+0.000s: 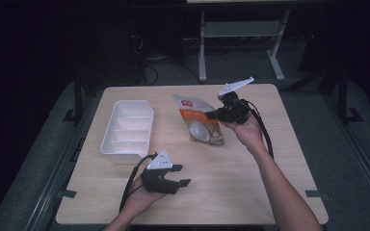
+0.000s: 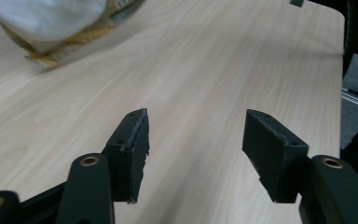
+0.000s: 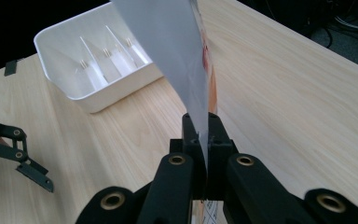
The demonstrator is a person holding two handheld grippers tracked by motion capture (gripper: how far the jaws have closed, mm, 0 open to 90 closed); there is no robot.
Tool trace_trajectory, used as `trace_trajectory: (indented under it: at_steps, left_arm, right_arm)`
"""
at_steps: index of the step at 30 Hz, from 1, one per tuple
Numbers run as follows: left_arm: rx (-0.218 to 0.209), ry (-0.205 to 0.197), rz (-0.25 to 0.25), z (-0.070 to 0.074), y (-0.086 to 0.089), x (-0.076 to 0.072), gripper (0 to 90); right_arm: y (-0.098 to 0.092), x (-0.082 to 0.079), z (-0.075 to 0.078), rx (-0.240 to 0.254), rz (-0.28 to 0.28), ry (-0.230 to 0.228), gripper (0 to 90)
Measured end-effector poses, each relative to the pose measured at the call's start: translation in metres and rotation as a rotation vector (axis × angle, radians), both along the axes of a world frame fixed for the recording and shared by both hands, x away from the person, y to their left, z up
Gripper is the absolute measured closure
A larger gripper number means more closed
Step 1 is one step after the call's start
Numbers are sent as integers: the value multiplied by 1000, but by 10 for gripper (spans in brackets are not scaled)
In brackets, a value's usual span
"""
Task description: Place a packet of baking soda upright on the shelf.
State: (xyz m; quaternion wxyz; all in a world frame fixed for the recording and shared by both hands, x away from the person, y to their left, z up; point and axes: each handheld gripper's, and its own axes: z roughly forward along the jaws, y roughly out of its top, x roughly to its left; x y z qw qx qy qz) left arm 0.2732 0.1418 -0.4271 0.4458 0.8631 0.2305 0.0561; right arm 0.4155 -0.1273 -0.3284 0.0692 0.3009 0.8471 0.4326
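Pouch [image 1: 200,123] edge pinched in right gripper [image 1: 215,114] jaws.

The room is dark around a softly lit bench [image 1: 250,173], which takes even light from above; shadows under things are faint. The high view is dim, slightly grainy and low in contrast. In the left gripper view the pouch [image 2: 51,23] is smeared by motion blur and overexposed. In the right gripper view the near jaws look soft
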Motion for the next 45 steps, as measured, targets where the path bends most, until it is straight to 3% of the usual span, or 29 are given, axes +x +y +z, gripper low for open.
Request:
trace_trajectory:
  at_steps: [4,11,17,24,36,45]
  left_arm:
    - [2,0,-12,-4,2,-2,398]
    - [4,-2,-11,-7,8,-3,372]
    - [-19,-11,-5,-5,16,-2,310]
    - [-9,-12,-7,-7,17,-1,297]
    - [20,-2,-12,-12,20,1,266]
    - [40,-15,-11,-14,22,1,260]
  right_arm:
    - [5,0,8,-11,12,-16,899]
    - [13,5,19,12,32,-28,899]
    - [23,9,26,38,45,-31,899]
    - [35,15,36,61,62,-36,899]
    - [78,26,55,102,119,-61,899]
    - [109,37,60,118,151,-71,899]
